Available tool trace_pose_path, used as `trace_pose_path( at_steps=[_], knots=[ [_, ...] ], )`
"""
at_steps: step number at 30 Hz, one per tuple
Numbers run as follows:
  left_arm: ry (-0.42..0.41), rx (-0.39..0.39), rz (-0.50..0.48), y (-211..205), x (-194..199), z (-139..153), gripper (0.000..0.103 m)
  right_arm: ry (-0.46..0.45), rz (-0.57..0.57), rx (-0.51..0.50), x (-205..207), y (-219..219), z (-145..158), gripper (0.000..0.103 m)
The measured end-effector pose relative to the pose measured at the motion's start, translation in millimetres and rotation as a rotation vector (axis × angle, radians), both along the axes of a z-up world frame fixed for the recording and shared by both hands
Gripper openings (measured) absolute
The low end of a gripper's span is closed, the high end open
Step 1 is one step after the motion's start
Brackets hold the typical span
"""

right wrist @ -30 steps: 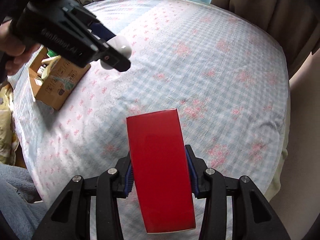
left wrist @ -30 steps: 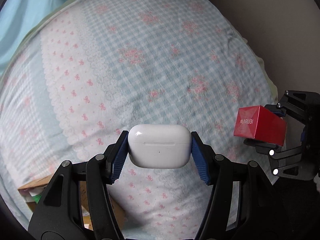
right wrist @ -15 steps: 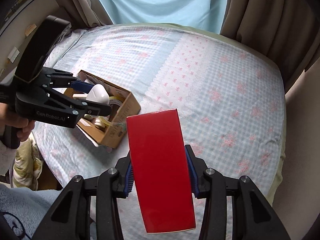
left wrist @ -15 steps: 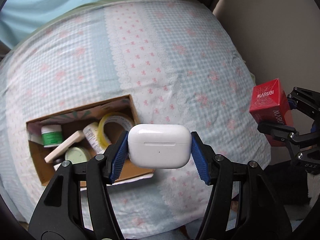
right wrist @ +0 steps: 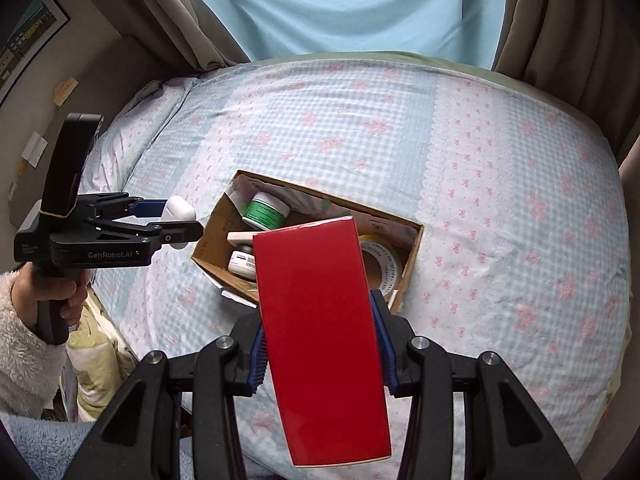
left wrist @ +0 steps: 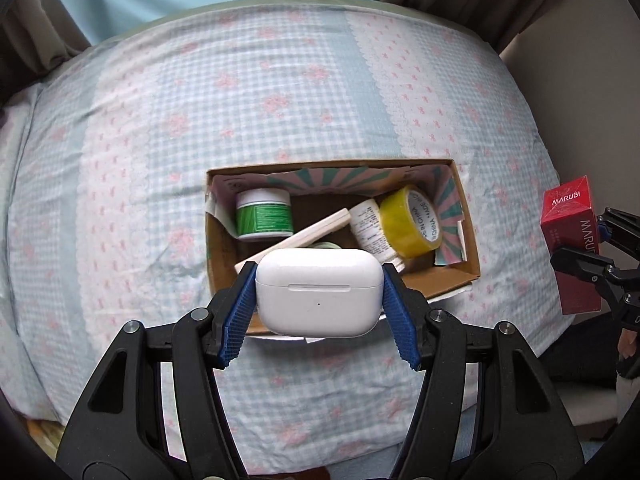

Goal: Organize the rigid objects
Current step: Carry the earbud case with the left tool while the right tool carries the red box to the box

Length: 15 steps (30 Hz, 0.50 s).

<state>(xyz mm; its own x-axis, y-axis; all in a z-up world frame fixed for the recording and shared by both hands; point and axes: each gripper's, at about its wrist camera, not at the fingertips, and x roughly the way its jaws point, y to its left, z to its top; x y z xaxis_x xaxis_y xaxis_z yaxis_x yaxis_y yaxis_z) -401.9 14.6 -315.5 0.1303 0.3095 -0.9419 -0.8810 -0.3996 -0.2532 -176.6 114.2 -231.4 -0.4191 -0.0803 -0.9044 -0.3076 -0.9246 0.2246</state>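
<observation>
Clamping a white earbud case [left wrist: 318, 291] between its blue pads, the left gripper [left wrist: 318, 300] is hovering over the open cardboard box [left wrist: 466, 216] on the gingham bedspread [left wrist: 280, 92]; a second ago only bedding lay beneath it. The right gripper [right wrist: 320, 344] is pinching a red "MARUBI" carton [right wrist: 320, 320]. The yellow tape roll [left wrist: 412, 222] inside reads "MADE IN CHINA".

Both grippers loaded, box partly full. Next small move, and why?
Probably lower the left gripper toward the cardboard box: its white earbud case hangs beside the box's near edge in the right wrist view, and the red box in the right gripper can follow.
</observation>
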Motion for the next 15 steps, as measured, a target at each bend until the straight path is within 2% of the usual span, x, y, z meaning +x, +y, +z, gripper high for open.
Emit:
trace_pose_path(
  at_steps=[6,15],
  knots=[
    [-0.002,-0.009,-0.079,20.7,-29.2,-28.9,0.057,-0.036,-0.033,0.009,-35.4,-18.1,-24.0,0.041],
    [-0.031,-0.017,-0.224,78.6,-24.8,-77.7,0.057,-0.140,0.045,0.133,-72.4,-27.0,-67.5,0.041]
  ],
)
